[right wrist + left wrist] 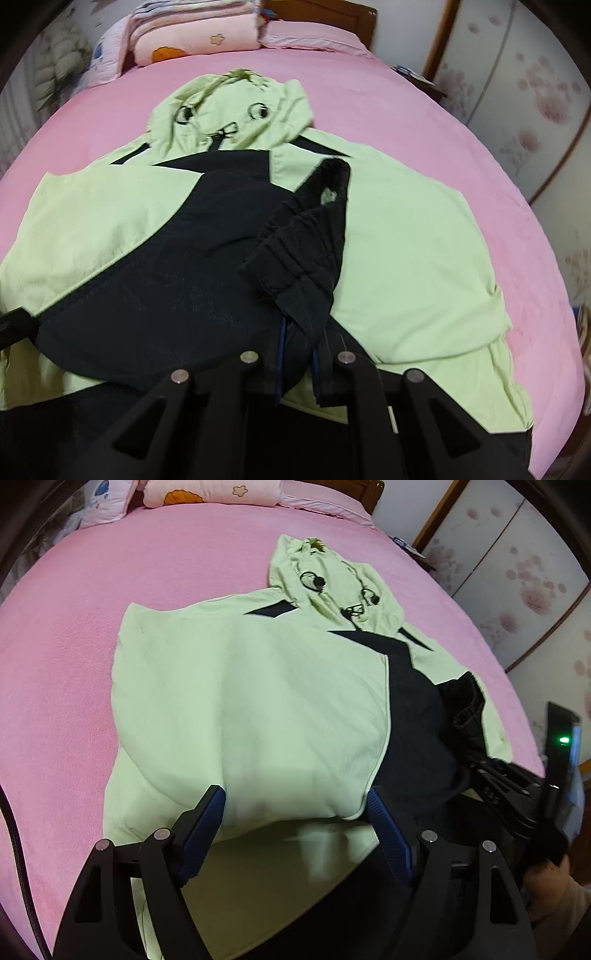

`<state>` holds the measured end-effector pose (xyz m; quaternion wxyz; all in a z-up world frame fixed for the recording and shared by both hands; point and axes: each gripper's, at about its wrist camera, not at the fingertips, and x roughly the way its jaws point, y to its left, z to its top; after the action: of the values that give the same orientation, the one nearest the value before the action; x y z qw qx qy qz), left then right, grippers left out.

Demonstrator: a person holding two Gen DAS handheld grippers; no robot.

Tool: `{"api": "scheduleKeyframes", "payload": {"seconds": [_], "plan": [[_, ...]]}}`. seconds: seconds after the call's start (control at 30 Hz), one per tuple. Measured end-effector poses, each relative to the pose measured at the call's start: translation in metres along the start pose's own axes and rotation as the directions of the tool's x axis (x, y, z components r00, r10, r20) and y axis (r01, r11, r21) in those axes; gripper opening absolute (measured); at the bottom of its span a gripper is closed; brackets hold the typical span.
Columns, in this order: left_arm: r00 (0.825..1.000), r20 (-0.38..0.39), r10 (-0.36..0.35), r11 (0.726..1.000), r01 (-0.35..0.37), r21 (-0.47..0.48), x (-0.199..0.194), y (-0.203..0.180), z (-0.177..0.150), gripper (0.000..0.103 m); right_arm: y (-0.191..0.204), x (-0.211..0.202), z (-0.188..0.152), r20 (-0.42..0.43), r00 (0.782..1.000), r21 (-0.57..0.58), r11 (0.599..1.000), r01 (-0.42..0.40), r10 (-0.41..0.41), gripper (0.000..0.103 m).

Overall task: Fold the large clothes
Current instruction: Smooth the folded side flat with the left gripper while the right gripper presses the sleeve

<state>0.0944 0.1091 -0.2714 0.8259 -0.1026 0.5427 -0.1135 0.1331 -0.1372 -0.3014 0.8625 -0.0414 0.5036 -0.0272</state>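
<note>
Right gripper, lower centre, pinches the black sleeve cuff. Left gripper, jaws spread, hovers over the green hoodie on the pink bed.

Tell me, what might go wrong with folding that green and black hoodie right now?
1. The right gripper is shut on only the black ribbed sleeve cuff; such a small pinch could slip out, and the sleeve might drop unevenly.
2. The left gripper is open, its fingers straddling the pale green and black hooded sweatshirt without gripping, so pulling the sleeve could drag the body across the pink bedsheet.
3. The hood lies rumpled and may bunch the fold.
</note>
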Motion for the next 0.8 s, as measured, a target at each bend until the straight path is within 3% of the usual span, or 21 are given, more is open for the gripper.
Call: {"api": "scheduleKeyframes", "payload": {"seconds": [0.1, 0.17, 0.27, 0.43, 0.57, 0.7, 0.73, 0.8], "plan": [[0.995, -0.017, -0.094, 0.995, 0.094, -0.036, -0.013, 0.008, 0.004, 0.077, -0.017, 0.006, 0.005, -0.07, 0.988, 0.073, 0.988, -0.133, 0.138, 0.026], [0.99, -0.005, -0.138, 0.988, 0.137, -0.064, -0.024, 0.017, 0.007, 0.078, -0.025, 0.003, 0.008, -0.072, 0.976, 0.105, 0.974, -0.199, 0.207, 0.047], [0.994, 0.029, -0.104, 0.989, 0.106, -0.103, -0.029, 0.031, 0.017, 0.078, -0.042, -0.008, 0.015, -0.045, 0.957, 0.148, 0.95, -0.276, 0.285, 0.064], [0.999, 0.036, -0.006, 0.973, 0.014, -0.228, -0.018, 0.071, 0.035, 0.078, -0.066, 0.01, 0.043, -0.082, 0.947, 0.209, 0.934, -0.289, 0.311, 0.069], [1.0, 0.013, 0.018, 0.944, -0.013, -0.329, 0.005, 0.105, 0.047, 0.078, -0.08, 0.042, 0.056, -0.15, 0.923, 0.249, 0.917, -0.311, 0.353, 0.069], [0.999, -0.031, 0.007, 0.919, -0.019, -0.394, 0.031, 0.125, 0.054, 0.078, -0.1, 0.066, 0.055, -0.188, 0.863, 0.354, 0.852, -0.385, 0.468, 0.069], [0.999, -0.037, 0.003, 0.918, -0.018, -0.395, 0.035, 0.127, 0.054, 0.078, -0.106, 0.071, 0.054, -0.18, 0.833, 0.401, 0.813, -0.423, 0.522, 0.069], [0.999, -0.046, 0.01, 0.923, -0.027, -0.385, 0.042, 0.127, 0.055, 0.077, -0.115, 0.073, 0.049, -0.152, 0.797, 0.458, 0.756, -0.467, 0.584, 0.069]]}}
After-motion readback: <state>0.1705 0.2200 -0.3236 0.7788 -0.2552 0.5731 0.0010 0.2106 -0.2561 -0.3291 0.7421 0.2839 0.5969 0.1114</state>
